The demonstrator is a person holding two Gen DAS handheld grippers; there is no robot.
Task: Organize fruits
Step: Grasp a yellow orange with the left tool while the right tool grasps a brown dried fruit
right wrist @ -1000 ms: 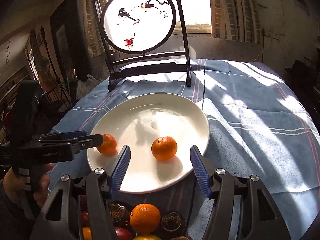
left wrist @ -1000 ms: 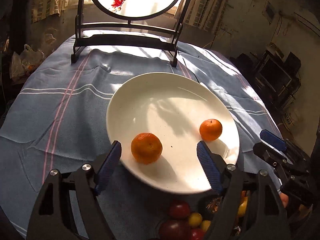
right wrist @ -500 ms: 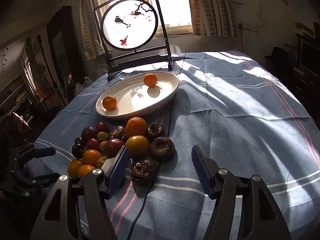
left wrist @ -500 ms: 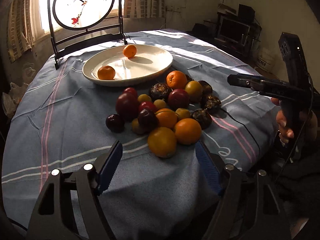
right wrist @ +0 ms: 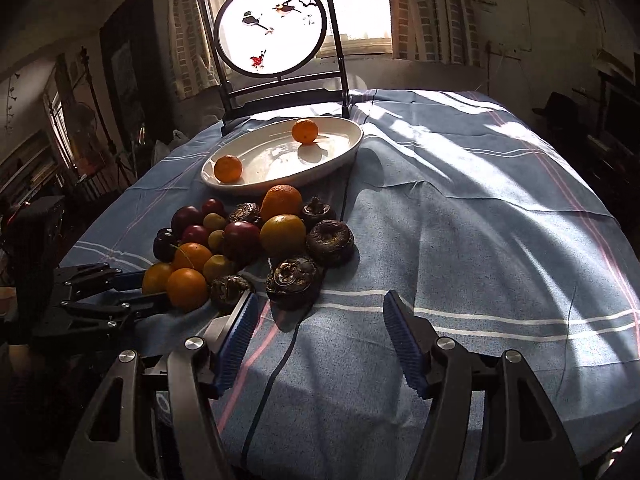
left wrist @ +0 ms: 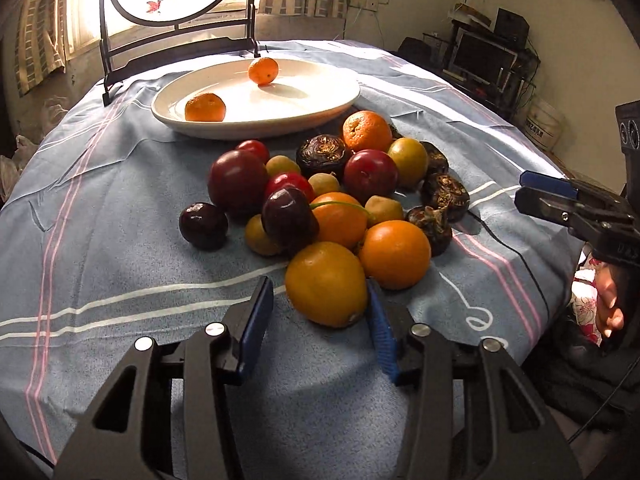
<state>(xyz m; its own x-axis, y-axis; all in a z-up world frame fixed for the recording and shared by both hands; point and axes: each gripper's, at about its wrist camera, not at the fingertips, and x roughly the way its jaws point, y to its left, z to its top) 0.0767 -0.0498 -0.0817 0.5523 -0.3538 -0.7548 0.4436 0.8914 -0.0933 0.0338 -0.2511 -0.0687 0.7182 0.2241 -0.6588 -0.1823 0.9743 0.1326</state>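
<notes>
A pile of mixed fruit [left wrist: 320,200] lies on the blue cloth: oranges, dark red plums, small yellow fruits and dark wrinkled ones. A white plate [left wrist: 320,108] behind it holds two small oranges [left wrist: 205,107] [left wrist: 263,71]. My left gripper [left wrist: 320,308] is open, its blue pads on either side of the nearest orange [left wrist: 326,284], right pad touching or nearly so. My right gripper [right wrist: 316,320] is open and empty just in front of a dark wrinkled fruit [right wrist: 293,278]. The left gripper shows in the right wrist view [right wrist: 120,288] by the pile's near left.
A round painted screen on a black stand [right wrist: 276,40] stands behind the plate [right wrist: 344,152] at the table's far edge. The blue striped cloth [right wrist: 480,208] stretches right of the pile [right wrist: 248,240]. The table's near edge drops off just below both grippers.
Both grippers have pulled back from the plate to the near side of the pile. The left gripper has then moved in and narrowed around the nearest orange.
</notes>
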